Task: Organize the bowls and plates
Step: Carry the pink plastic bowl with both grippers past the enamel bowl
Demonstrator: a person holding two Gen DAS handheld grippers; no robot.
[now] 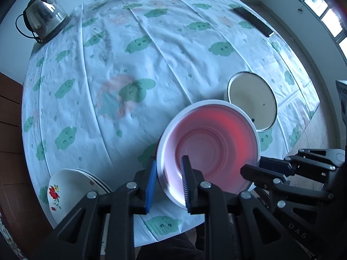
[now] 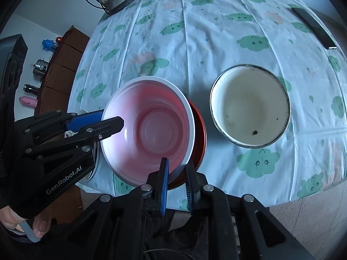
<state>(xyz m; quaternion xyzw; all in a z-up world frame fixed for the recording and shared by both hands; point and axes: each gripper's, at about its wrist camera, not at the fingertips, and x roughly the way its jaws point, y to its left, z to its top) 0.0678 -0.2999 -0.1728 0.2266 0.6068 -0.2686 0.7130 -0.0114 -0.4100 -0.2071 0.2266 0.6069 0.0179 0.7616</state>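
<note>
**Two grippers, one bowl**

While the left gripper (image 1: 168, 186) points straight down, clamped on the pink bowl's (image 1: 208, 149) near rim, the right gripper (image 2: 176, 186) slants in, pinching the opposite edge; the bowl hangs tilted beside the cream bowl (image 2: 250, 106).

- Worktop cloth (image 1: 173, 49): pale white-blue, printed with green smiling clouds, faint pink patches.
- Plastic bowl (image 2: 147, 130): white rim, pink-red glow inside, ringed base.
- Dish under it (image 2: 200, 130): red edge.
- Enamel bowl (image 2: 250, 106): cream inside, dark rim, brown specks.
- Stacked plates (image 1: 65, 192): white, red flower sprig with green leaves.
- Left claw (image 1: 169, 184), right claw (image 2: 176, 186): black frames, blue ribbed pads.
- Kettle (image 1: 44, 15): shiny steel, black handle and base.
- Flat slab (image 1: 252, 21) at far edge: black.
- Cabinet (image 2: 65, 65): brown wood.
</note>
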